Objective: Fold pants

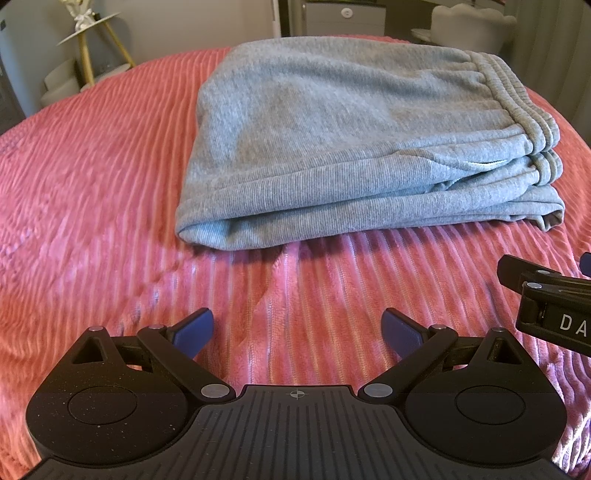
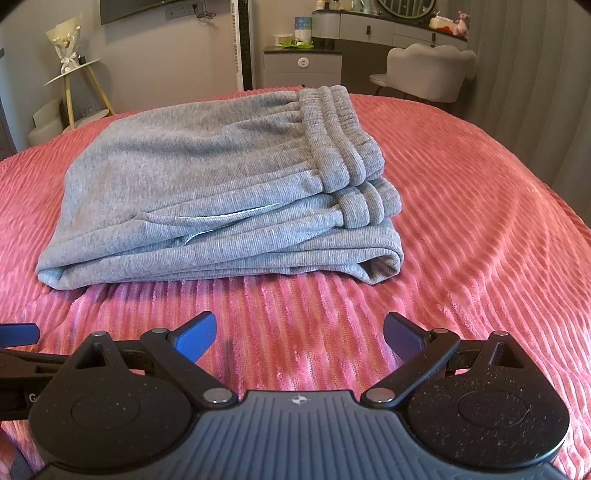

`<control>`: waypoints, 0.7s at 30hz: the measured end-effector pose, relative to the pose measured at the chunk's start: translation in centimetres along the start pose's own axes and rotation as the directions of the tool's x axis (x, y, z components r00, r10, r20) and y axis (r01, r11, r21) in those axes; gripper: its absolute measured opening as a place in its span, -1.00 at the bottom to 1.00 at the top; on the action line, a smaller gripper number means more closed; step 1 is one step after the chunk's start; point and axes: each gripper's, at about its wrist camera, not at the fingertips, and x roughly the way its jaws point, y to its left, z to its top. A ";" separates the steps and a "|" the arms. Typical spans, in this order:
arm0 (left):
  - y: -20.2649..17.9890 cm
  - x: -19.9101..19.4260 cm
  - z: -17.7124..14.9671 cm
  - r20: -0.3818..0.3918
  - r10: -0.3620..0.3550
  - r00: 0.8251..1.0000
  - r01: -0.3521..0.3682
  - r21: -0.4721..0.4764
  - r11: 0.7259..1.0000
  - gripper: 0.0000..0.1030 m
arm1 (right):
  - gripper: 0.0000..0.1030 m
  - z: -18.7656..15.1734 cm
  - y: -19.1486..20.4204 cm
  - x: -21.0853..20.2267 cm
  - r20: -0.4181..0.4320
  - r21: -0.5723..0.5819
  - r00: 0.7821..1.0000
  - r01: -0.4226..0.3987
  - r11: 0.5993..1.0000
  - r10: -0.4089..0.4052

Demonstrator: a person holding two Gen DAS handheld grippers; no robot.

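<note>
While the folded pants (image 1: 332,136) lie untouched, both grippers' jaws gape empty; right gripper (image 1: 554,306) reads "DA"

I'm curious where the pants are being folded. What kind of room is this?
Most likely a bedroom. The gray pants lie on a pink ribbed bedspread, and behind it stand a dressing table with an oval mirror.

Grey pants (image 2: 218,184) lie folded into a layered stack on the pink ribbed bedspread (image 2: 461,221), ribbed waistband (image 2: 343,140) at the stack's right end. Right tongs (image 2: 300,336) hover near the stack's front edge, jaws spread wide, nothing between them. Left tongs' blue fingertip (image 2: 18,333) shows at the left frame edge.
</note>
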 end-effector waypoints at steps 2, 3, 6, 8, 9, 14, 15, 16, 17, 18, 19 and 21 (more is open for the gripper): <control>0.0 0.0 0.0 0.000 0.000 1.000 0.000 -0.001 1.000 0.95 | 0.89 0.0 0.0 0.0 0.001 0.001 1.000 0.000 1.000 0.000; 0.0 0.0 0.0 -0.001 0.000 1.000 0.000 0.000 1.000 0.95 | 0.89 0.0 0.0 0.0 0.001 0.001 1.000 0.000 1.000 0.000; 0.0 0.0 0.0 0.000 0.000 1.000 0.000 0.000 1.000 0.95 | 0.89 0.0 0.0 0.0 -0.001 0.000 1.000 0.001 1.000 -0.001; 0.0 0.0 0.0 0.000 0.000 1.000 0.000 -0.001 1.000 0.95 | 0.89 0.0 0.0 0.0 0.001 -0.001 1.000 0.000 1.000 0.000; 0.0 0.0 0.1 0.001 0.000 1.000 0.000 -0.001 1.000 0.95 | 0.89 0.0 0.0 0.0 0.000 -0.001 1.000 -0.001 1.000 0.001; 0.0 -0.1 0.1 0.004 0.000 1.000 0.000 -0.005 1.000 0.95 | 0.89 0.0 0.0 -0.1 0.002 -0.004 1.000 -0.002 1.000 0.002; 0.0 -0.1 0.1 0.002 0.000 1.000 0.000 -0.005 1.000 0.95 | 0.89 0.0 0.0 -0.1 0.002 -0.005 1.000 -0.001 1.000 0.001; 0.0 -0.1 0.1 0.003 0.000 1.000 0.000 -0.005 1.000 0.95 | 0.89 0.0 0.0 -0.1 0.001 -0.005 1.000 0.000 1.000 0.000; 0.0 -0.2 0.1 0.004 0.000 1.000 0.000 -0.005 1.000 0.95 | 0.89 0.0 0.0 -0.1 0.001 -0.005 1.000 0.000 1.000 0.000; 0.0 -0.2 0.1 0.006 0.001 1.000 -0.001 -0.005 1.000 0.95 | 0.89 0.0 0.0 -0.1 0.001 -0.005 1.000 0.000 1.000 0.000; 0.0 -0.3 0.1 0.007 0.001 1.000 -0.001 -0.005 1.000 0.95 | 0.89 0.0 0.0 -0.1 0.002 -0.005 1.000 0.000 1.000 0.000; 0.0 -0.3 0.2 0.009 0.002 1.000 -0.002 -0.007 1.000 0.95 | 0.89 0.0 0.0 -0.1 0.001 -0.006 1.000 0.003 1.000 -0.003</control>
